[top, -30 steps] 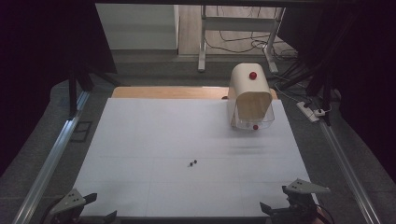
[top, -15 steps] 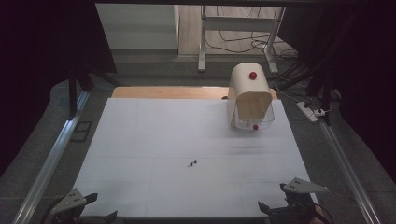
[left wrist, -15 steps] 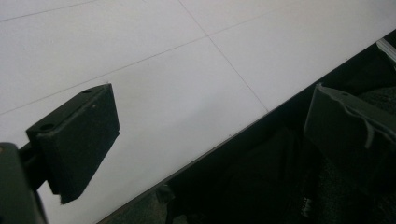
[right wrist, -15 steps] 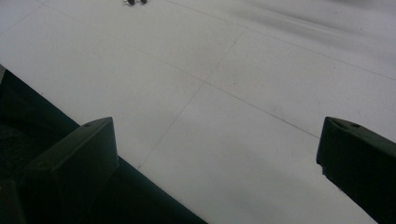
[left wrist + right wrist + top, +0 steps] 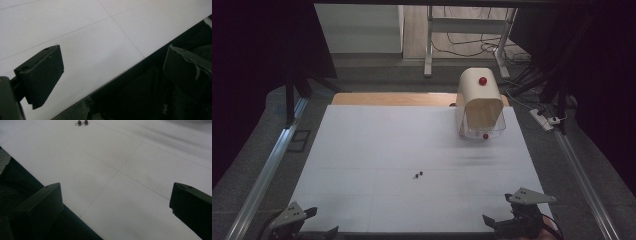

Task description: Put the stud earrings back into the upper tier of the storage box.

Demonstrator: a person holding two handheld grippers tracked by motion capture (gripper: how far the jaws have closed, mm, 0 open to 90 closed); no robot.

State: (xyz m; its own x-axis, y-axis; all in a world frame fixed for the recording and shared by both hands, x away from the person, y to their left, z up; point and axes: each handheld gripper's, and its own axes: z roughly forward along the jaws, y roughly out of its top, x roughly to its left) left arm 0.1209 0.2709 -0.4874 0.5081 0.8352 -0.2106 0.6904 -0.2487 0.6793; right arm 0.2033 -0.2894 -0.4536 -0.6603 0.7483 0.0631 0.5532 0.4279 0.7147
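Both tools sit low at the bottom of the high view, and nothing is in hand. The left hand-held gripper (image 5: 319, 222) hangs at the lower left corner of the frame, over the near edge of the white desk (image 5: 377, 150); its own view shows the two black jaws standing wide apart with bare desk and dark floor between them. The right hand-held gripper (image 5: 497, 210) waits at the lower right, and its jaws are spread wide too, framing plain white surface.

The thing nearest them is a pair of tiny dark beads (image 5: 418, 175), lying side by side just below the centre of the high view, and at the top left of the right gripper view (image 5: 82, 122). They look reddish-brown there, round, and joined or touching; I cannot tell which. My read: they are very light, hard and smooth, likely to roll or skid away if a jaw nudges them. Best bet is to come straight down with the jaws astride the pair and close gently, pinching across the short side, low against the desk.

Up at the upper right stands a cream domed container (image 5: 479, 107) with a red knob (image 5: 482, 80) on top and a clear front, well apart from the beads.

No brand, label or writing is readable anywhere on these things.
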